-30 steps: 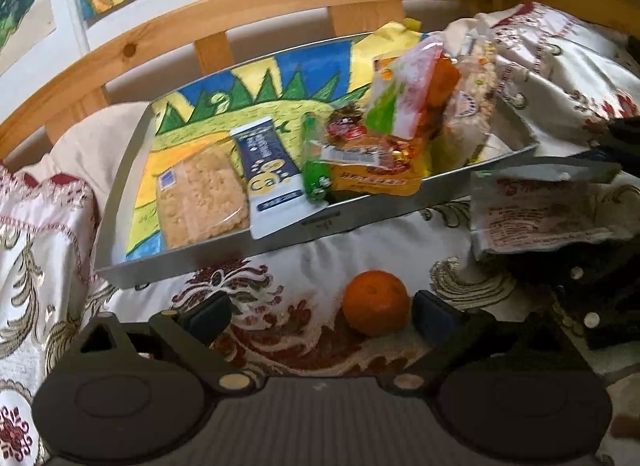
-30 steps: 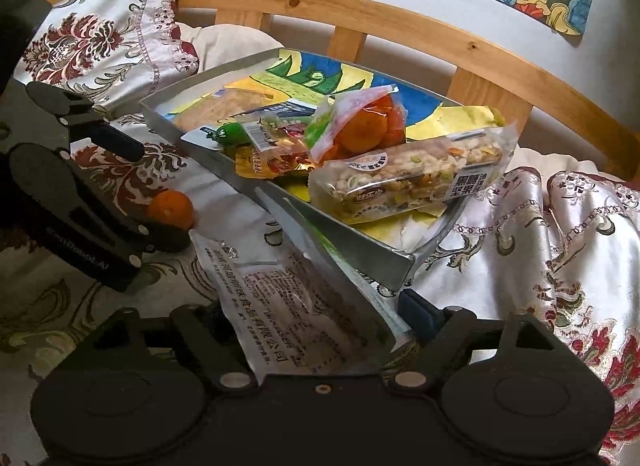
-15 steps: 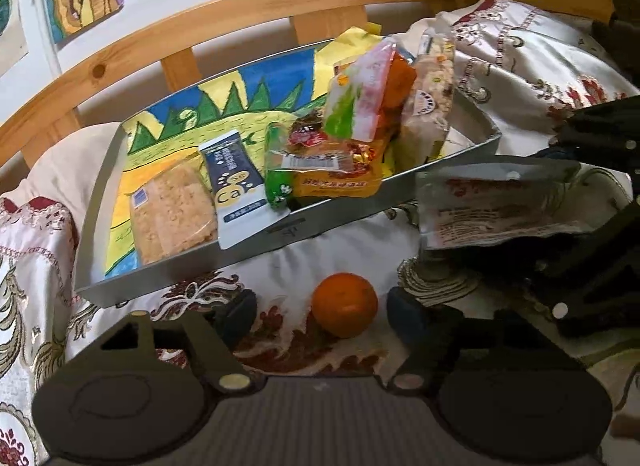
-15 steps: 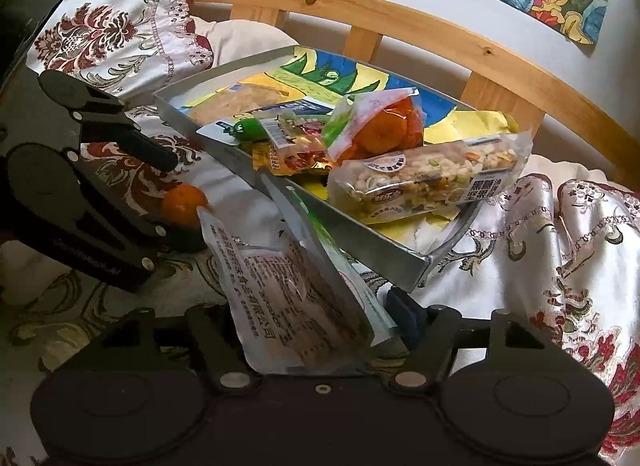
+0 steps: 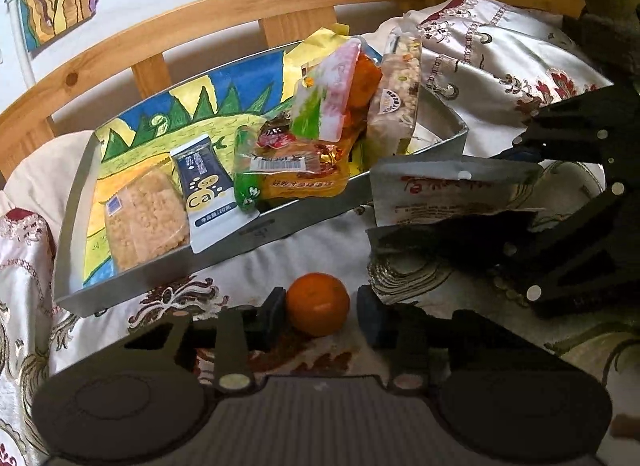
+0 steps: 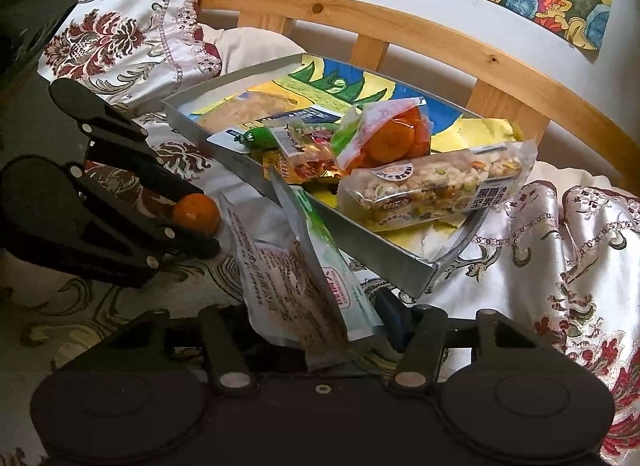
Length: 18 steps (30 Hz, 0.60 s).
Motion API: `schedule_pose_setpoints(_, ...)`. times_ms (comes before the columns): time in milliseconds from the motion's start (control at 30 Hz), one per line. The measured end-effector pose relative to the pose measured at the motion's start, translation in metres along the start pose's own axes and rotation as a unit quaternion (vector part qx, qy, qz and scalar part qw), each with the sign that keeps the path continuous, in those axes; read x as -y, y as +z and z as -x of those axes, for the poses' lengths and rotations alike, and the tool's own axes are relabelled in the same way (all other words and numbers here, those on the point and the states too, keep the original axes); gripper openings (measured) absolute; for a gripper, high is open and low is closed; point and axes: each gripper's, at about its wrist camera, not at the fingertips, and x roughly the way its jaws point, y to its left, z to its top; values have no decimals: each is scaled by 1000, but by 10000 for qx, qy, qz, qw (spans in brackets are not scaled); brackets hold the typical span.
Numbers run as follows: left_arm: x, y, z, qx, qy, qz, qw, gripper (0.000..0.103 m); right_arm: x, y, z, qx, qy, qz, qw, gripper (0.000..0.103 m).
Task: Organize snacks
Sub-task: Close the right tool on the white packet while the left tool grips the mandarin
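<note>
A small orange [image 5: 318, 304] lies on the patterned bedspread between the fingers of my left gripper [image 5: 320, 316]. The left finger touches it and the right finger stands a little apart, so the gripper is still open. The orange also shows in the right wrist view [image 6: 196, 213]. My right gripper [image 6: 320, 330] is shut on a white and green snack packet [image 6: 296, 266], held upright just in front of the tray. The packet shows in the left wrist view [image 5: 444, 193]. The grey metal tray [image 5: 280, 225] holds several snack packets on a painted picture.
A wooden bed rail [image 5: 200, 25] runs behind the tray, against a white wall with paintings. Patterned pillows [image 6: 120, 37] lie beside the tray. A nut bar packet [image 6: 432, 185] and a bag of oranges [image 6: 384, 137] sit at the tray's near right end.
My left gripper has moved forward around the orange and its fingers have narrowed on it. My right gripper has lifted the packet more upright and nearer the tray.
</note>
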Motion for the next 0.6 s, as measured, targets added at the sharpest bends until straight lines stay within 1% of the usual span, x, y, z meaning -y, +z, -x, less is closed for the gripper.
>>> schedule_pose_setpoints(133,-4,1,0,-64,-21,163,9998,37,0,0,1,20,26,-22,10000,56)
schedule_pose_setpoints(467,-7,5,4,-396,51,726,9966,36,-4,2,2,36,21,47,10000,48)
schedule_pose_setpoints(600,-10,6,7,-497,55,933,9944,36,-7,3,4,94,23,125,9999,43)
